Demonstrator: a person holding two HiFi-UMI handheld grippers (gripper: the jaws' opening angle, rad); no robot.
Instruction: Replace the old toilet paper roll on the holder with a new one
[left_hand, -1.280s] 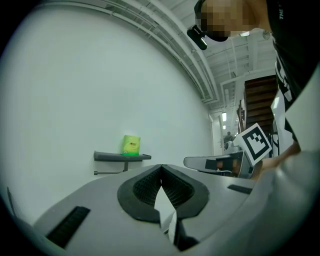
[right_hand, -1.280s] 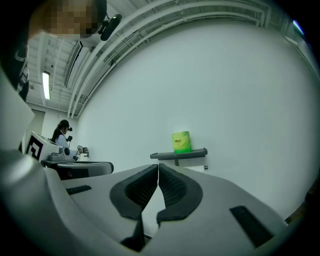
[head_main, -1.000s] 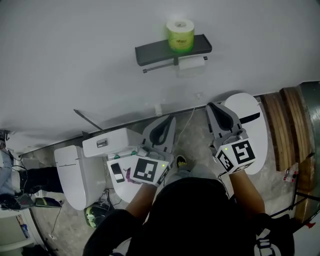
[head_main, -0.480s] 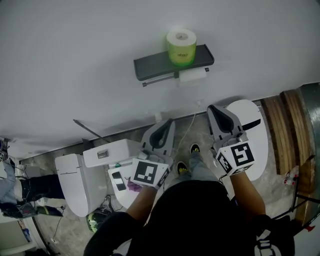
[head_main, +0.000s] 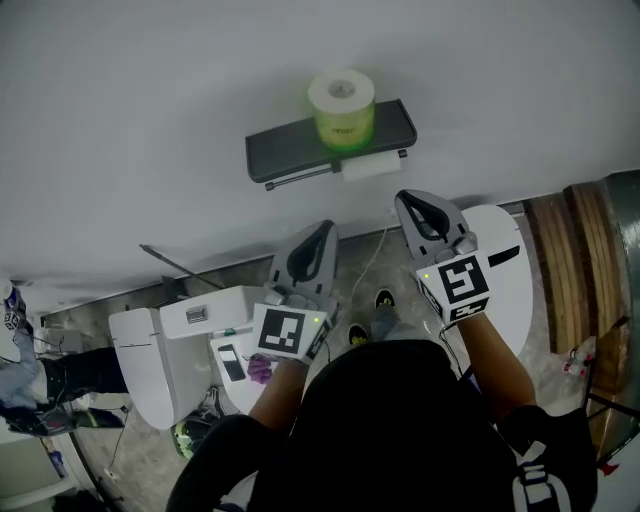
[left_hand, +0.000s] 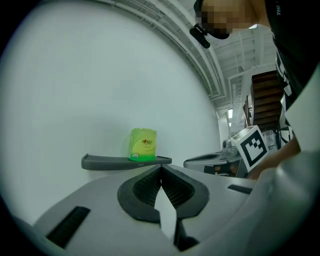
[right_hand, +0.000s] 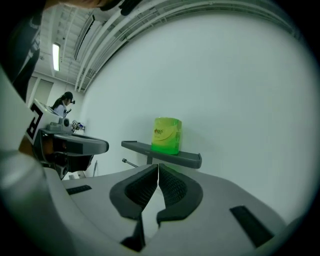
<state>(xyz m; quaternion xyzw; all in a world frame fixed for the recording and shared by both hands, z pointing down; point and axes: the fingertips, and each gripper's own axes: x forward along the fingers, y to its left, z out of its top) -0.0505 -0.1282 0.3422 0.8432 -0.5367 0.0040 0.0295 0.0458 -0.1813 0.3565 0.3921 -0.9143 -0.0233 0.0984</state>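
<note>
Fingers (left_hand: 142, 190) of the left gripper (left_hand: 161, 168) are pressed together with nothing between them, and the right gripper (right_hand: 158, 166) is likewise closed tip to tip and empty. Both point toward the white wall, where the new roll (head_main: 341, 108) in its green wrapper stands upright on the dark shelf (head_main: 285, 152), ahead of both sets of tips and well apart from them. Under the shelf's right end the old roll (head_main: 370, 165) hangs on the holder bar (head_main: 300, 177), nearer the right gripper than the left and touched by neither.
</note>
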